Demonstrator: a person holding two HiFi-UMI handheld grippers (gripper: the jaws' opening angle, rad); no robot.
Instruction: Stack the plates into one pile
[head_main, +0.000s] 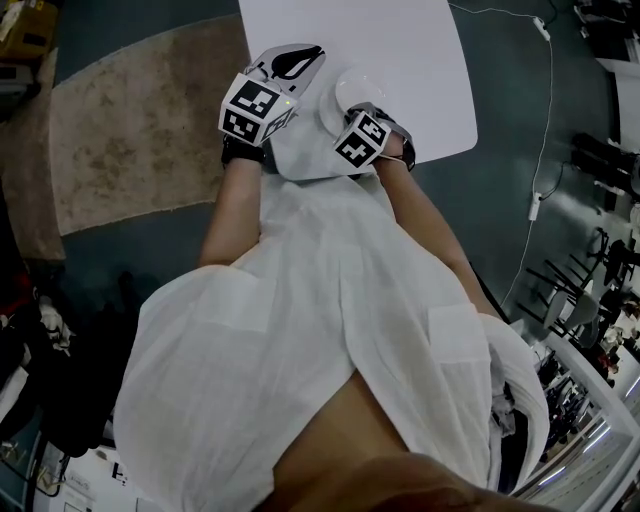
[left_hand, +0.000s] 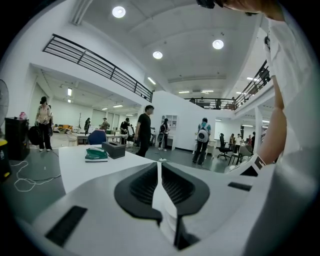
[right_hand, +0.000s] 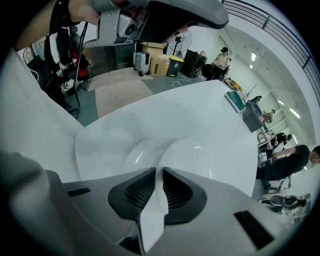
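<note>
Right gripper (right_hand: 160, 172): jaws clamped on the near rim of the white plate (right_hand: 192, 150). The plate is over the near end of the white table (head_main: 400, 40); can't tell whether it is lifted or resting.

Left gripper (left_hand: 159, 167): jaws drawn together, only a thin white slit between the pads. It sits at the plate's 10 o'clock in the head view.

Further up the table, at the plate's 1 o'clock: flat green item (right_hand: 235, 100) and dark box (right_hand: 252, 117).

Beige rug (head_main: 140, 120) at the table's 9 o'clock. People (left_hand: 145, 130) stand beyond.

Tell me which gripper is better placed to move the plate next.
Right. The right gripper is shut on the rim of the plate and points steeply down over the table. The left gripper points almost level across the table, away from that plate.
</note>
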